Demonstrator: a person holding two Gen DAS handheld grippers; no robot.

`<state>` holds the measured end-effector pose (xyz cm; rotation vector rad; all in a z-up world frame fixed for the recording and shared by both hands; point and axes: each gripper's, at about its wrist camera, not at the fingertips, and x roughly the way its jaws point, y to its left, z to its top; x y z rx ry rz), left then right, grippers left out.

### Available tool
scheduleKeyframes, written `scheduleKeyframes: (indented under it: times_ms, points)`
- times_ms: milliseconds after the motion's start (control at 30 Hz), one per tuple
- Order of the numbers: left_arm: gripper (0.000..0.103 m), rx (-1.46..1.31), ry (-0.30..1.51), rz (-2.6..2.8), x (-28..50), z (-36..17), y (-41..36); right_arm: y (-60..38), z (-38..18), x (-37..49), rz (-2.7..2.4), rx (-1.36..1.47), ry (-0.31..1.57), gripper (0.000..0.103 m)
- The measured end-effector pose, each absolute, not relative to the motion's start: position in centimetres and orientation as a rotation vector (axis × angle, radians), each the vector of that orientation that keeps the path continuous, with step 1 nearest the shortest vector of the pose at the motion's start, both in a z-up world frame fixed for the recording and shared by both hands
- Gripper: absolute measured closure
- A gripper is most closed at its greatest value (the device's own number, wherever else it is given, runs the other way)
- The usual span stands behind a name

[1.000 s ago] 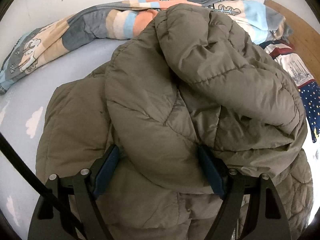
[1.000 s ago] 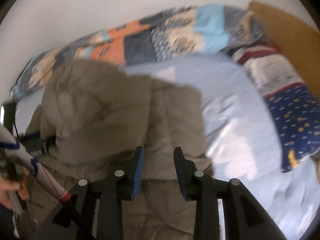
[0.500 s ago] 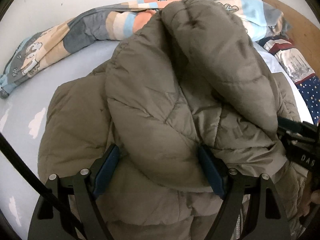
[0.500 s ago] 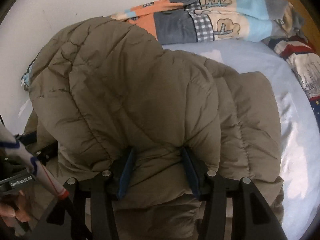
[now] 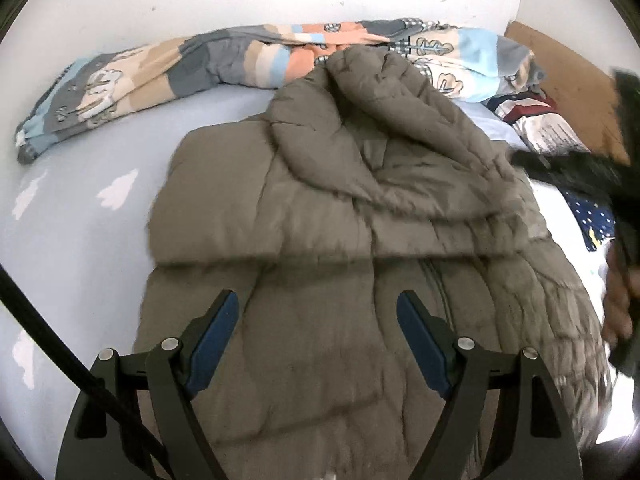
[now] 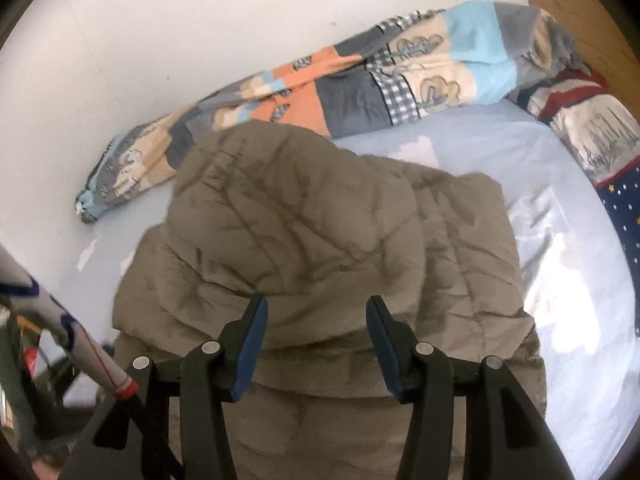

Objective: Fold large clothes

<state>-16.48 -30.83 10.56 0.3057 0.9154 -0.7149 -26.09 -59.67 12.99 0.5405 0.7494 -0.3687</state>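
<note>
Both wrist views overlook the jacket (image 5: 360, 220) closely.

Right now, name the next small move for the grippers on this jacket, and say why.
Probably press the folded flap flat. The left gripper and right gripper both stand open above the olive puffer jacket, whose upper part lies doubled over the body, still puffed and uneven.

Matt quilted jacket (image 5: 360, 208) (seemingly nylon); wooden headboard (image 5: 568, 80)
</note>
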Motion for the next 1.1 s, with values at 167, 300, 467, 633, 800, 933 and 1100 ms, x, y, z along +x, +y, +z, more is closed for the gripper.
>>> scheduleKeyframes:
  times_ms: [167,300,467,633,800,933,1100]
  points:
    - [0.023,0.243,0.935,-0.684,-19.0,12.1,-26.8,-57.8,13.8,-22.4,-0.354,0.522,0.721,0.048]
    - [0.023,0.22,0.949,-0.66,-20.8,11.5,-24.6,-57.2,10.5,-19.0,-0.379,0.529,0.812,0.048]
    - [0.023,0.266,0.928,-0.635,-20.6,9.1,-24.6,-56.2,6.7,-17.7,-0.401,0.493,0.887,0.047]
    - [0.023,0.236,0.959,-0.623,-20.0,8.2,-24.2,-55.9,9.8,-21.0,-0.34,0.541,0.841,0.047]
    - [0.023,0.241,0.947,-0.628,-21.5,8.4,-24.0,-53.4,12.7,-28.8,-0.313,0.556,0.786,0.039]
    - [0.023,0.26,0.947,-0.654,-23.9,8.4,-23.7,-51.0,11.8,-34.7,-0.315,0.63,0.804,0.039]
    - [0.023,0.329,0.932,-0.665,-28.4,7.8,-22.7,-47.1,10.2,-40.6,-0.338,0.637,0.818,0.039]
